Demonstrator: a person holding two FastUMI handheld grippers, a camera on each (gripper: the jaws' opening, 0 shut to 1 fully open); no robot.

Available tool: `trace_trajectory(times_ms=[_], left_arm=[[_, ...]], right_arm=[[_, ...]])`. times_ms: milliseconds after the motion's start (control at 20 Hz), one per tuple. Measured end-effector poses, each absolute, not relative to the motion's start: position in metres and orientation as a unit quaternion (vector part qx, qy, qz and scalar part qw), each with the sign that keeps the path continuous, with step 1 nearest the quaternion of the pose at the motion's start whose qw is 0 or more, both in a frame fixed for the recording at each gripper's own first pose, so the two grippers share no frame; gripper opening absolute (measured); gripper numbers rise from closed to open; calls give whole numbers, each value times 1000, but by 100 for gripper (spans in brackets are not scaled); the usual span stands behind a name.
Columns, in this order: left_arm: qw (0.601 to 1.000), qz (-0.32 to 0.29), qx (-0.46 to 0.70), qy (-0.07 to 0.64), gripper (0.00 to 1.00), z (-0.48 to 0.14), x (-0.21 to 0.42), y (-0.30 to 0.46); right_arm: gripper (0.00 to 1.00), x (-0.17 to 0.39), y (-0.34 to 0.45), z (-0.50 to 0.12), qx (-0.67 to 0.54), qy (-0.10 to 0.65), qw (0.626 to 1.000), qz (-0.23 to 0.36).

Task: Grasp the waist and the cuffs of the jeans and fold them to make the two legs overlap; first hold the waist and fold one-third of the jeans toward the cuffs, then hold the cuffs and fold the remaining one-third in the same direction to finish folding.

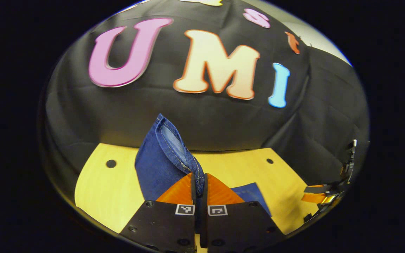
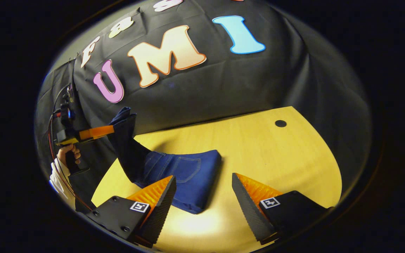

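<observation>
My left gripper (image 1: pixel 199 177) is shut on the hemmed cuff end of the blue jeans (image 1: pixel 160 158) and holds it up off the yellow table (image 1: pixel 107 186). In the right gripper view the jeans (image 2: pixel 185 172) lie folded on the table, pocket side up. One end rises steeply to the left gripper (image 2: pixel 113 129) at far left, which a hand (image 2: pixel 67 154) holds by its grip. My right gripper (image 2: pixel 203 177) stands open just above the folded part's near right corner, nothing between its fingers. The right gripper (image 1: pixel 308 194) also appears small at the far right of the left gripper view.
The table (image 2: pixel 276 158) is bare to the right of the jeans, with a round dark hole (image 2: pixel 280 123) near its back edge. Two such holes (image 1: pixel 111 163) (image 1: pixel 269 161) sit near its back corners. Black cloth closes in the back and sides.
</observation>
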State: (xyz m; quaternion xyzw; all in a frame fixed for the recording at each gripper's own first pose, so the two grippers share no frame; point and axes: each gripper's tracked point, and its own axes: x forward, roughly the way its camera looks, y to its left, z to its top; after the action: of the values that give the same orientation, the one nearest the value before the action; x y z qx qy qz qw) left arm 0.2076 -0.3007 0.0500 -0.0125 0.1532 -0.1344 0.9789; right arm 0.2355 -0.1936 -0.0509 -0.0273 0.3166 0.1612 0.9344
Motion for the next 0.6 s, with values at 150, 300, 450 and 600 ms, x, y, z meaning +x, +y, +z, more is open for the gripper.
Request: trace_trajectory(times_ms=[150,300,450,600], left_arm=[[968,-184,36,167,0,18,195,-382],[946,-215,95,225,0,-57,177,-434],[928,-197,152,277,0,-144,172,-445],[927,-164,171,292,0,-180,167,-437]], right_arm=[[94,236,-221,-51,-25,316,936,153],[98,231,-241,-56,-23,322,935,147],[98,227,-254,-62,-23,326,934,144],[94,217,-263,-70,-23,335,931,142]])
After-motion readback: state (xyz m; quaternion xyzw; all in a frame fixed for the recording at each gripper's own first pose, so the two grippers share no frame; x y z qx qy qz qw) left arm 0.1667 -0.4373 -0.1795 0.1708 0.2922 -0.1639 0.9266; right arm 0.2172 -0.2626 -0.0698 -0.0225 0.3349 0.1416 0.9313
